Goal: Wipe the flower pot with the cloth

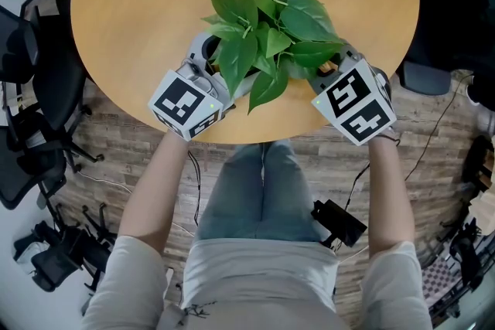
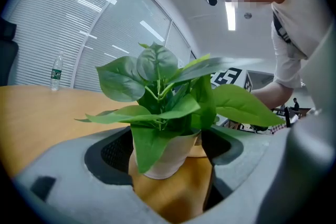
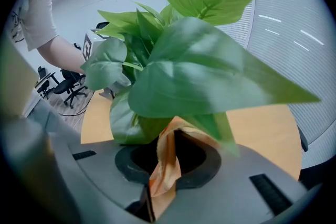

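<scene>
From my station I count one flower pot (image 2: pixel 168 157) holding one leafy plant (image 1: pixel 267 27), and one orange cloth (image 3: pixel 164 168). There are two grippers, the left gripper (image 1: pixel 220 73) and the right gripper (image 1: pixel 325 69). Each carries one marker cube, which makes two: the left cube (image 1: pixel 186 104) and the right cube (image 1: pixel 354 100). I see one round wooden table (image 1: pixel 139 4), one water bottle (image 2: pixel 56 73) and one person (image 1: pixel 263 259). Black office chairs (image 1: pixel 31 73) crowd the floor, but I can't count them reliably.

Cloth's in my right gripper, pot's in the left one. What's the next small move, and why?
Probably push the cloth under the leaves onto the flower pot: the right gripper pinches it just below them, and the left gripper clamps the pot.
</scene>
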The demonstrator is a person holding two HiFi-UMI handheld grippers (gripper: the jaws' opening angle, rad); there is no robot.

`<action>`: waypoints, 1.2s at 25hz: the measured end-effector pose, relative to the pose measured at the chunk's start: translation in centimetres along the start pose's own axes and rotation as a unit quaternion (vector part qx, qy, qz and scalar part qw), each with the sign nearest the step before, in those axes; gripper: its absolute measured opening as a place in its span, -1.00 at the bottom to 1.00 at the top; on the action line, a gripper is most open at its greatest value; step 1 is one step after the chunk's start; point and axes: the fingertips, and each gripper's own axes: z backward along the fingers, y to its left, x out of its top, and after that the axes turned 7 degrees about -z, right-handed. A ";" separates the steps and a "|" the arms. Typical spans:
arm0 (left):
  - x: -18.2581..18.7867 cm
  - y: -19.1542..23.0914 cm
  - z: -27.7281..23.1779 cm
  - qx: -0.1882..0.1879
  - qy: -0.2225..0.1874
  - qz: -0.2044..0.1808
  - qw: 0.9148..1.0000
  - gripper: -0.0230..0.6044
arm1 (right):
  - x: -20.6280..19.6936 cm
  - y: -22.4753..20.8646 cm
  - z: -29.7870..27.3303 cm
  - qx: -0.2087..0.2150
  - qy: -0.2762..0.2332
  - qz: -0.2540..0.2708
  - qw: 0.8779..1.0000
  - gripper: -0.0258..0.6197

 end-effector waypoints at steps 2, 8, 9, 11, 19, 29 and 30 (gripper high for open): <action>0.0 0.1 0.0 0.010 -0.001 0.002 1.000 0.40 | 0.0 0.1 0.0 0.001 -0.001 -0.002 1.000 -0.74; -0.1 -0.1 -0.3 0.040 -0.006 0.011 0.999 0.40 | -0.4 0.4 -0.1 0.001 -0.001 -0.006 1.000 -0.74; -0.1 -0.1 -0.4 0.047 -0.007 0.012 0.999 0.40 | -0.4 0.5 -0.1 0.001 -0.002 -0.007 1.000 -0.74; -0.1 -0.1 -0.5 0.059 -0.007 0.014 0.998 0.40 | -0.5 0.8 -0.1 0.003 -0.001 -0.008 1.000 -0.74; 0.1 -0.3 -0.7 0.103 -0.005 0.022 0.994 0.40 | -0.6 1.7 0.1 0.012 -0.003 -0.011 1.000 -0.75; -0.1 -0.6 -0.6 0.163 0.002 0.037 0.986 0.39 | -0.8 2.3 -0.1 0.012 -0.011 -0.021 1.000 -0.74; 0.0 -0.6 -0.6 0.169 0.003 0.038 0.985 0.39 | -0.8 2.3 0.0 0.012 -0.011 -0.020 1.000 -0.74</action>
